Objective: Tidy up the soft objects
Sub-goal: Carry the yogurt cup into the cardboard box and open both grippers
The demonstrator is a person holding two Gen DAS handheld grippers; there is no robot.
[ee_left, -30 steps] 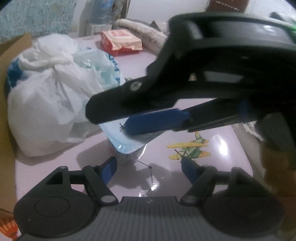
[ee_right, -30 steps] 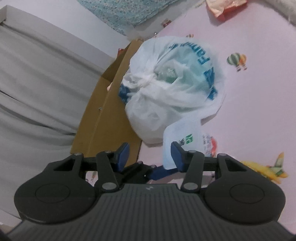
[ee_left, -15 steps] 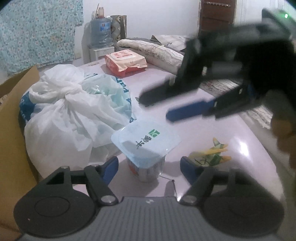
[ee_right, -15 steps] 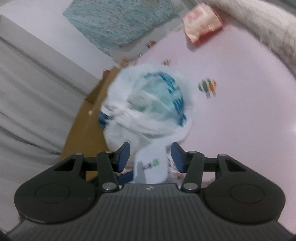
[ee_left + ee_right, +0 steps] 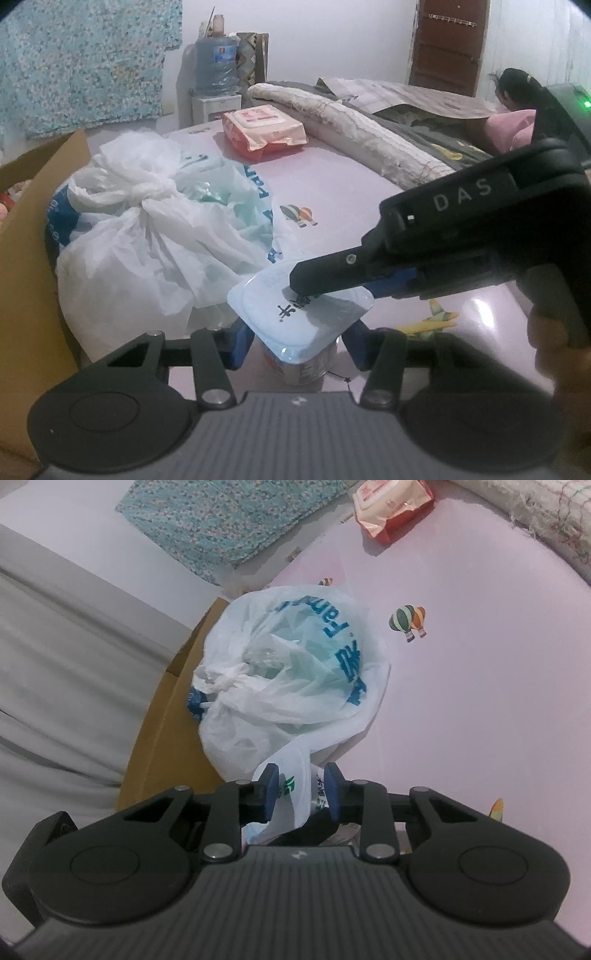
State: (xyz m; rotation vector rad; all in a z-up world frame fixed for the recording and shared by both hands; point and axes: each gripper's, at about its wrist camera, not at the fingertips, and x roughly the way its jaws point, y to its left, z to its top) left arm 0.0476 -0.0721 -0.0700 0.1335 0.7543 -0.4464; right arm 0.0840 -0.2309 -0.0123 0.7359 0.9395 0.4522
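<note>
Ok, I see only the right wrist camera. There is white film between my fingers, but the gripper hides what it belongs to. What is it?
Observer: It is the lid of a small cup that stands upright on the pink table.
Operator: Is anything holding the cup's body?
Observer: Not yet. The left gripper has one blue pad on each side of it, jaws closing, with a gap still showing.
Operator: How does my right gripper sit on the lid?
Observer: It comes in from the right, upper finger lying across the lid's top, jaws closing on its edge.
</note>
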